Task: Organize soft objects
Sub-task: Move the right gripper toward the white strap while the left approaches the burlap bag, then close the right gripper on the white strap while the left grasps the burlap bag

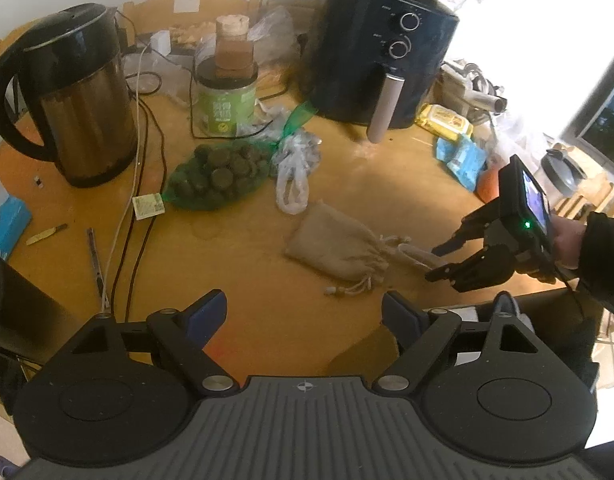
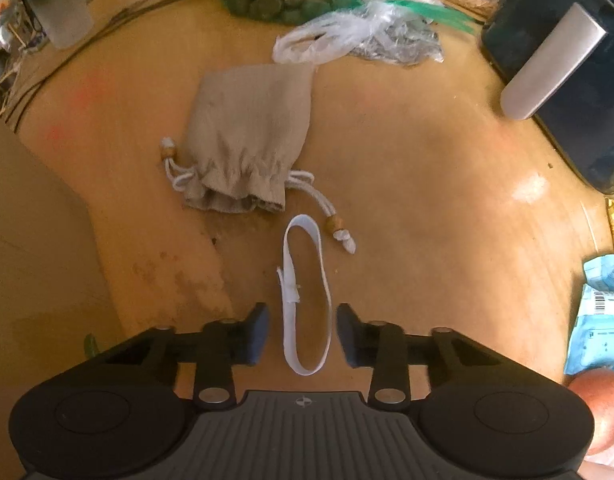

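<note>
A cluttered wooden tabletop (image 2: 427, 168) with a warm orange-brown finish is filling both views, bright light washing out its far side.

The right gripper (image 2: 303, 334) is pointing steeply down at it, its blue-padded fingers (image 2: 257, 336) standing a little apart on either side of a white flat elastic band loop (image 2: 327, 280). The loop's near end is lying between the pads, but neither pad is pressing on it; a sliver of table is showing on each side. The band is lying flat on the wood, stretching away toward a beige drawstring cloth pouch (image 2: 255, 128). The pouch is resting with its gathered mouth toward the gripper, white cords with wooden beads (image 2: 333, 224) trailing out on both sides, one bead just beside the band's far end.

The left gripper (image 1: 305, 316) is hovering above the table's near edge with its fingers (image 1: 205, 316) spread wide and nothing between them. From its camera, the pouch (image 1: 339, 246) is sitting ahead, and the right gripper (image 1: 443, 260), held by a person's hand (image 1: 567, 240) in a dark sleeve, is reaching in from the right.

Farther out, a crumpled clear plastic bag (image 2: 347, 40) is lying just beyond the pouch, beside a green mesh sack of dark round lumps (image 1: 219, 176). A steel electric kettle with a black handle (image 1: 67, 96) and a black air fryer (image 1: 383, 48) are standing at the back.
</note>
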`<state>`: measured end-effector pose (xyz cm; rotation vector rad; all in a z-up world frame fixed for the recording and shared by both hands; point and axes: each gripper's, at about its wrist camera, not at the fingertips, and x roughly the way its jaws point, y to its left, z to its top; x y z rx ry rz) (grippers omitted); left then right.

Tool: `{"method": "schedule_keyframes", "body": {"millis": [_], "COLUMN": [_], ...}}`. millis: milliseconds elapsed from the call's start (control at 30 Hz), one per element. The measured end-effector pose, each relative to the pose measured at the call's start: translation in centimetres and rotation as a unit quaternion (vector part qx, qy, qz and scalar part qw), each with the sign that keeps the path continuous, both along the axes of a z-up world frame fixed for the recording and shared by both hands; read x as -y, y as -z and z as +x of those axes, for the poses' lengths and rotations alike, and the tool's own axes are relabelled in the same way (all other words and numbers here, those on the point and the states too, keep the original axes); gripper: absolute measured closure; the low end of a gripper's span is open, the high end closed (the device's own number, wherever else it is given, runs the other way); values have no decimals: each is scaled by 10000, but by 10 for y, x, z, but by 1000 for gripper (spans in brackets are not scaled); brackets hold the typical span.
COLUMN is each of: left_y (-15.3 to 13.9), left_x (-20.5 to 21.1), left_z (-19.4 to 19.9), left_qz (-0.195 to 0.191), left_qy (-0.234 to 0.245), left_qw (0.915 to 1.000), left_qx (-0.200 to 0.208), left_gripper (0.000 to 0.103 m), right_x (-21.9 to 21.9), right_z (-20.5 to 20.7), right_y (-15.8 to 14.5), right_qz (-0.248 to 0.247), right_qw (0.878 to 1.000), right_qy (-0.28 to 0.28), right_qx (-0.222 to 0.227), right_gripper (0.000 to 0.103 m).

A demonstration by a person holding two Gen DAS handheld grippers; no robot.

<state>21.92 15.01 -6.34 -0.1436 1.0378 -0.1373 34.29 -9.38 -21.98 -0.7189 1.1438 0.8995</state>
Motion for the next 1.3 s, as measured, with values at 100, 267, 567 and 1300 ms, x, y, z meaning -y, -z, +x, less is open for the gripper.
{"method": "schedule_keyframes", "body": {"millis": [100,267,567,1300], "left_y": [1,0,10,54], "left_x": [-1,2,4,44], "left_z": [4,10,28,88], "left_qz": [4,44,96,207], "left_qy": [10,134,338,1613], "left_qw": [10000,9999,9993,9864], "left_qx": [-19,47,99,224], "left_gripper": [18,18,18,18], "right_x": [-1,4,29,95], "right_z": [-2,2,3,-47], "right_y": [4,-3,-43,-114], "right_qz": [-97,103,507,1048], "right_qw": [10000,9994,9956,9718], "right_qy": [-4,317,736,1940], "right_qx": [14,118,278,834], "right_gripper": [88,99,99,99]}}
